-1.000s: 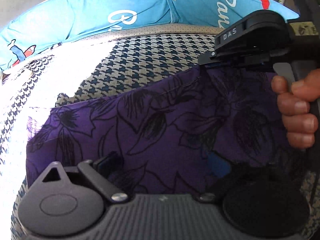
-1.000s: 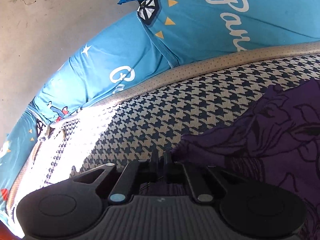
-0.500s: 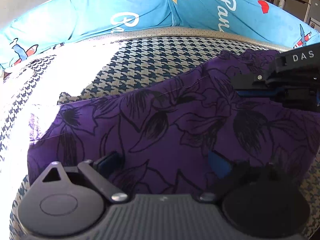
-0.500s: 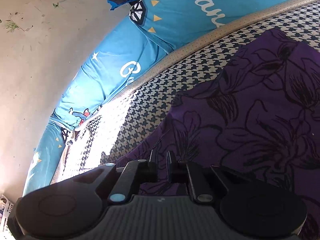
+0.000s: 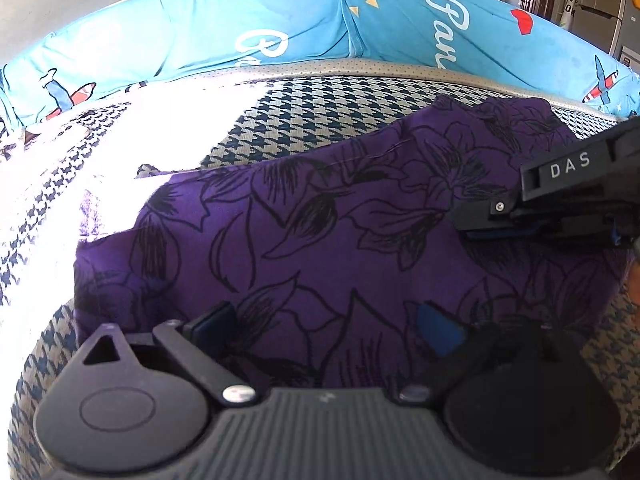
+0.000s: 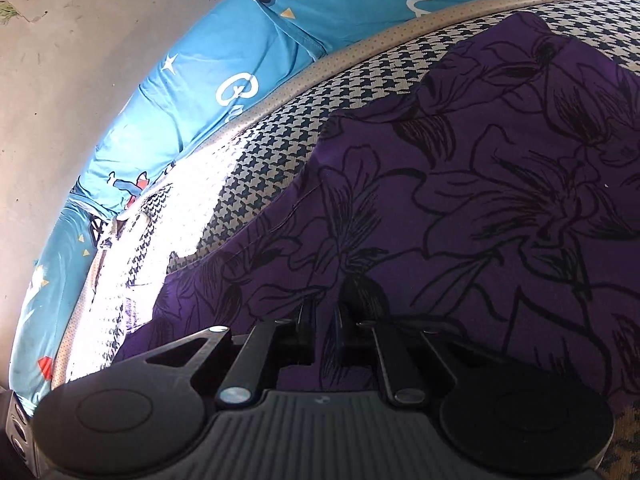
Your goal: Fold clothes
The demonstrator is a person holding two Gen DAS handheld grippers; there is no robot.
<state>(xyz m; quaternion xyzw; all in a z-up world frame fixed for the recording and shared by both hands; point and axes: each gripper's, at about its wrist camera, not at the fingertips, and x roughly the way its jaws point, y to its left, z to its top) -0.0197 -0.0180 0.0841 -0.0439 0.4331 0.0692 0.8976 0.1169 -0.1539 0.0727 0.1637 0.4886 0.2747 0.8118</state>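
Left wrist view: the left tool hangs with its fingers spread wide over the purple floral garment, which lies on the houndstooth seat in front of the blue cushions; the right tool reaches in above the garment's right side

Right wrist view: the right tool is narrow, pinching a fold of the garment

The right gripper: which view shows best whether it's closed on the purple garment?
The right wrist view. There the right gripper shows its two fingers nearly together with a fold of the purple garment between them. The left wrist view shows only its black body from the side, lying over the cloth.
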